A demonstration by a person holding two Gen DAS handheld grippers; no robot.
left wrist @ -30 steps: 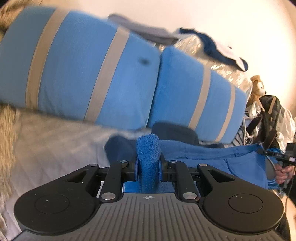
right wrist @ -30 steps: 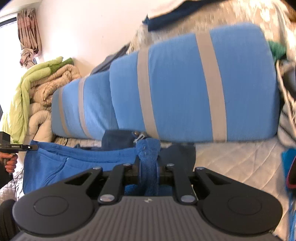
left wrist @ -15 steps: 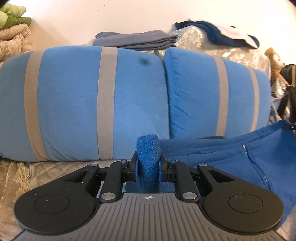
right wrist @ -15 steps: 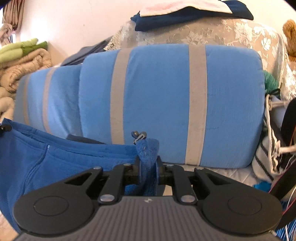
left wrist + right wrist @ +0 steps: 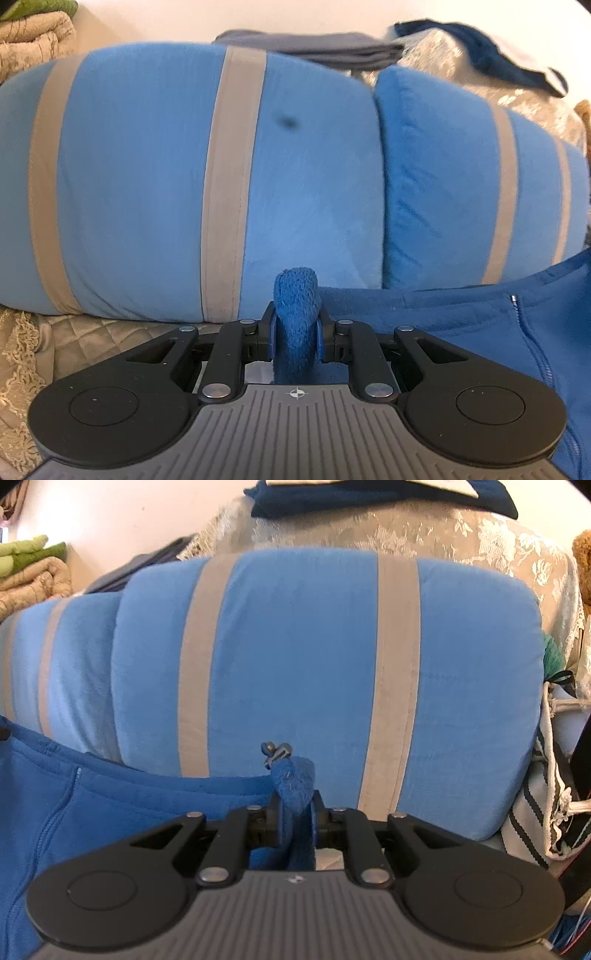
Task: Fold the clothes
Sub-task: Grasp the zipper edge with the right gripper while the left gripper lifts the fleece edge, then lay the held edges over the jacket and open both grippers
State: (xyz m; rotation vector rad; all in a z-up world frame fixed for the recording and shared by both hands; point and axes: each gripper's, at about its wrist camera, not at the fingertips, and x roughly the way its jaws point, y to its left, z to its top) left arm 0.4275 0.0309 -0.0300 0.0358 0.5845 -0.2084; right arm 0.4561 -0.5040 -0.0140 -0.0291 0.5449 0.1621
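Note:
A blue fleece jacket (image 5: 461, 325) with a zip hangs stretched between both grippers. My left gripper (image 5: 295, 317) is shut on a bunched fold of its edge, and the cloth runs off to the right. In the right wrist view the jacket (image 5: 110, 812) spreads to the left, and my right gripper (image 5: 295, 797) is shut on another bunched corner with a metal zip pull (image 5: 275, 753) sticking up above it. Both grippers are raised and face the sofa back.
Two light blue cushions with grey stripes (image 5: 184, 177) (image 5: 314, 672) fill the sofa back just ahead. Folded dark clothes (image 5: 314, 44) (image 5: 369, 494) lie on top of it. A quilted beige cover (image 5: 74, 332) is below left; a striped bag (image 5: 535, 812) stands at the right.
Both grippers have swung upright and moved closer to the cushions, which now fill the views. The jacket stays stretched between them, gripped as before.

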